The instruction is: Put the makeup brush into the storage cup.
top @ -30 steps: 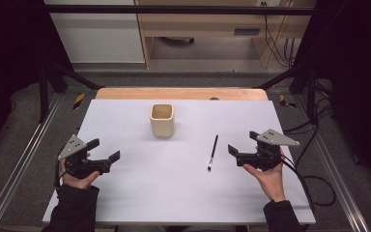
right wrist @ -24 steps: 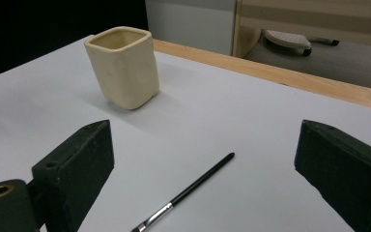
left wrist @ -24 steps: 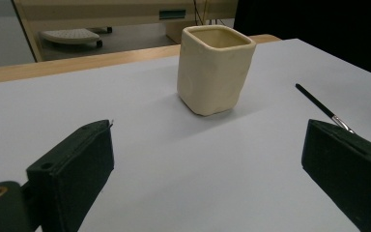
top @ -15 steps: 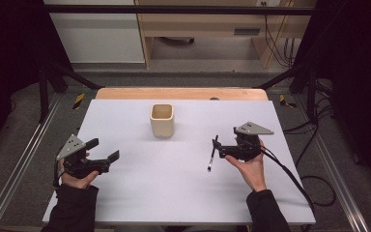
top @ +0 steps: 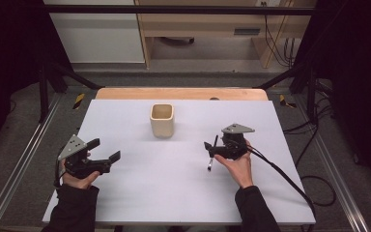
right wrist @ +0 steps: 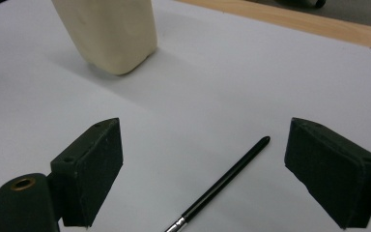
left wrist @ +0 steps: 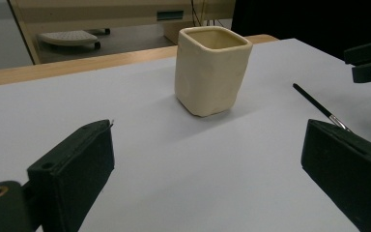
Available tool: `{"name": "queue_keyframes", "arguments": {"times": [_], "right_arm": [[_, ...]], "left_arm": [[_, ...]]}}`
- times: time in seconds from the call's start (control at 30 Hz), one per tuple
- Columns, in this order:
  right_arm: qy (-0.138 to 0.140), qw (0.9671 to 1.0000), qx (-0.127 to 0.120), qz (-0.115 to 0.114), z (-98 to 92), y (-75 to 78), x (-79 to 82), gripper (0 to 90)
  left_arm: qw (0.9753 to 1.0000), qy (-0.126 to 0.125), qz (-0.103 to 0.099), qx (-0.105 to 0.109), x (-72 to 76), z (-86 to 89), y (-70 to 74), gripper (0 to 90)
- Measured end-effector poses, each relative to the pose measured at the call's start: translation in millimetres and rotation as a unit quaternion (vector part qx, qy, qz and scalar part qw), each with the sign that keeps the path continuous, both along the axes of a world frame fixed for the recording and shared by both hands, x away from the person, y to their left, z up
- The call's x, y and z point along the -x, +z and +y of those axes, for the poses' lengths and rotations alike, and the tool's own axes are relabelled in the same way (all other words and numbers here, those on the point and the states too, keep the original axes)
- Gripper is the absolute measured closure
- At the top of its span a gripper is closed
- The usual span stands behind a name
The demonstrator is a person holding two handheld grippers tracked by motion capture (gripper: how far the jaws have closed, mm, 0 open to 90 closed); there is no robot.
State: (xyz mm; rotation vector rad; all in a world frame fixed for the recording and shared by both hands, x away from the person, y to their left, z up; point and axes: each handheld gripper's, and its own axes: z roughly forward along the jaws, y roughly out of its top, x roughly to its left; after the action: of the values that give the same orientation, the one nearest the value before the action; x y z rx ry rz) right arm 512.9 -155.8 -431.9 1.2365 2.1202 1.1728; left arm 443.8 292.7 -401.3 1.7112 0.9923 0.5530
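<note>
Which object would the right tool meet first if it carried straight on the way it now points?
Most likely the paintbrush: it lies on the white table between the open jaws of the right tool, its handle end pointing ahead. Beyond it and off to one side stands the cream cup, though depth is hard to judge.

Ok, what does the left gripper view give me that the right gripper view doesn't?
Left gripper view: the cup's open rim, with the whole cup upright, and the right gripper at the far edge, beyond the brush. Right gripper view: only the cup's lower part, but the brush handle's rounded end lying between its own open jaws. Both show the cup, the brush flat on the white table and the wooden edge.
</note>
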Motion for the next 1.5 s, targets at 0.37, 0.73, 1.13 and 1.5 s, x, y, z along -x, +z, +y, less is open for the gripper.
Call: {"name": "queue_keyframes", "arguments": {"times": [0.37, 0.73, 1.13, 1.5], "right_arm": [[-0.010, 0.9985, 0.041, 0.034, 9.9, -25.1, -7.9, 21.2], [-0.005, 0.9960, 0.063, 0.063, 14.4, -41.6, -12.6, 36.3], [-0.012, 0.9940, 0.074, 0.080, 14.6, -45.2, -14.0, 50.5], [-0.005, 0.9926, 0.086, 0.085, 11.6, -42.6, -13.9, 68.0]], "left_arm": [[1.0000, -0.001, -0.001, 0.003, 0.4, 0.5, 0.4, 4.5], [1.0000, -0.004, 0.001, 0.001, -0.3, -0.6, -0.7, 4.6], [1.0000, -0.005, 0.002, -0.001, -0.8, -1.0, -1.3, 4.8], [1.0000, -0.007, 0.003, -0.001, -0.8, -2.3, -2.0, 5.1]]}}
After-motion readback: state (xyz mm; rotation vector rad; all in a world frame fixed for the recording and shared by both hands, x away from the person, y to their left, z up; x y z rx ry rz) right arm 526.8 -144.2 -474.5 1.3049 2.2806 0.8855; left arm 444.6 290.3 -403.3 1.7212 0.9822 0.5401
